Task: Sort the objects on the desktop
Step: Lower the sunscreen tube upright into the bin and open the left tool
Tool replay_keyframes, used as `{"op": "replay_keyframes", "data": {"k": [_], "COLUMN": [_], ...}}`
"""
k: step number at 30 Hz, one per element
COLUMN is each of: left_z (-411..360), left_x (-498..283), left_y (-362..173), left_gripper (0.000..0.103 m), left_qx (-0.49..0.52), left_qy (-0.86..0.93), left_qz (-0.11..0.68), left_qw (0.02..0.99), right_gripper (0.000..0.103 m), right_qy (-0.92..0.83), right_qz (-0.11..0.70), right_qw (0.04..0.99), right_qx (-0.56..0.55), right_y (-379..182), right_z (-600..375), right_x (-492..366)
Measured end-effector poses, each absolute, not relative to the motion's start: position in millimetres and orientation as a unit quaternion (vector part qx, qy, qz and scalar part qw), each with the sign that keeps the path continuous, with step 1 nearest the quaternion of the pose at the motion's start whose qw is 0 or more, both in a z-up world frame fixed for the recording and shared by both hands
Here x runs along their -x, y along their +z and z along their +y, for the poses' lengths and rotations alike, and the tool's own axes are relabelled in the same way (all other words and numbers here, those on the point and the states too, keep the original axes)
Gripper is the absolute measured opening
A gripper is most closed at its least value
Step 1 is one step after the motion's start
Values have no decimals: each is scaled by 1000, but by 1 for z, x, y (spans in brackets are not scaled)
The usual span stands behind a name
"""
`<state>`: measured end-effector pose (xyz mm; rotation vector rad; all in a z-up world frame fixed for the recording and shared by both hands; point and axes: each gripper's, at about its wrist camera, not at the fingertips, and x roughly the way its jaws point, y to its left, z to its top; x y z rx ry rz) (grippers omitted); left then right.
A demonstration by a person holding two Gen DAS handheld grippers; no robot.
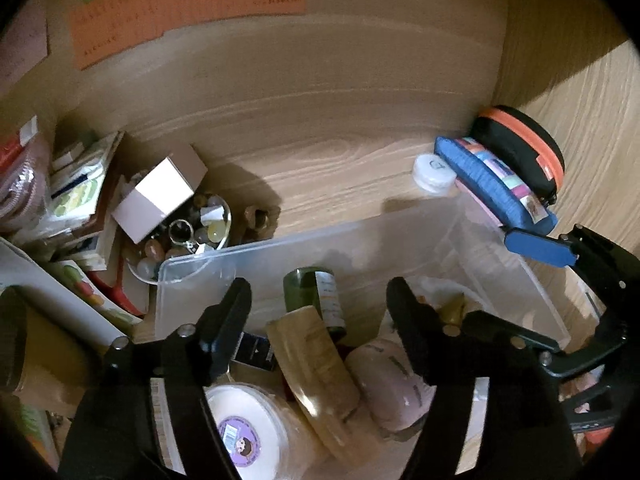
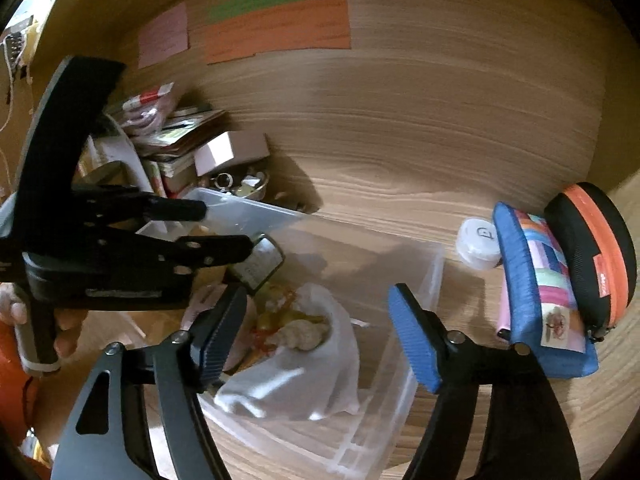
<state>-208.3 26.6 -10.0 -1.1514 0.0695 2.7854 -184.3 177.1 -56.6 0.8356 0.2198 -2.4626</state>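
Several items already lay in the clear bin (image 1: pixel 256 256): a green bottle (image 1: pixel 316 296), a tape roll (image 1: pixel 240 428), a tan tube (image 1: pixel 316 376) and a white bag (image 2: pixel 304 364). Both tongs hung wide and empty over it, the left gripper (image 1: pixel 320 308) above the bottles and the right gripper (image 2: pixel 320 332) above the bag. Sorting looked partly done; a white jar (image 2: pixel 478 246), blue pouch (image 2: pixel 536 288), black case (image 2: pixel 596 256) and the clutter by the small box (image 1: pixel 160 196) were left on the desk (image 1: pixel 328 160).

The writing on the orange note (image 1: pixel 192 8) is too blurred to read, perhaps handwriting.
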Motion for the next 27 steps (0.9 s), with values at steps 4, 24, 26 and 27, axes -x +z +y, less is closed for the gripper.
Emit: {"op": "replay_keyframes", "data": {"k": [4,24,26,27], "left_z": [26,-2,0,1], "left_x": [203,144,133,130], "left_y": [-4,42,47,48], "left_gripper": [82,98,98,98], "left_qx": [370,315,305,302], "left_qy": [927,949,952,953], "left_qz": [29,7,6,5], "left_qw": [56,-10,-10,-10], "right_gripper": [79,101,103,103], "right_qy": [-919,-933,-936,-938], "right_qz": [88,101,100,101], "right_qw": [243,212,212,211], "right_qx": [-297,-274,-264,-257], "right_y": [-54,-14,-7,-3], "right_z": [178,188,189,190], "right_x": [184,153,144,138]}}
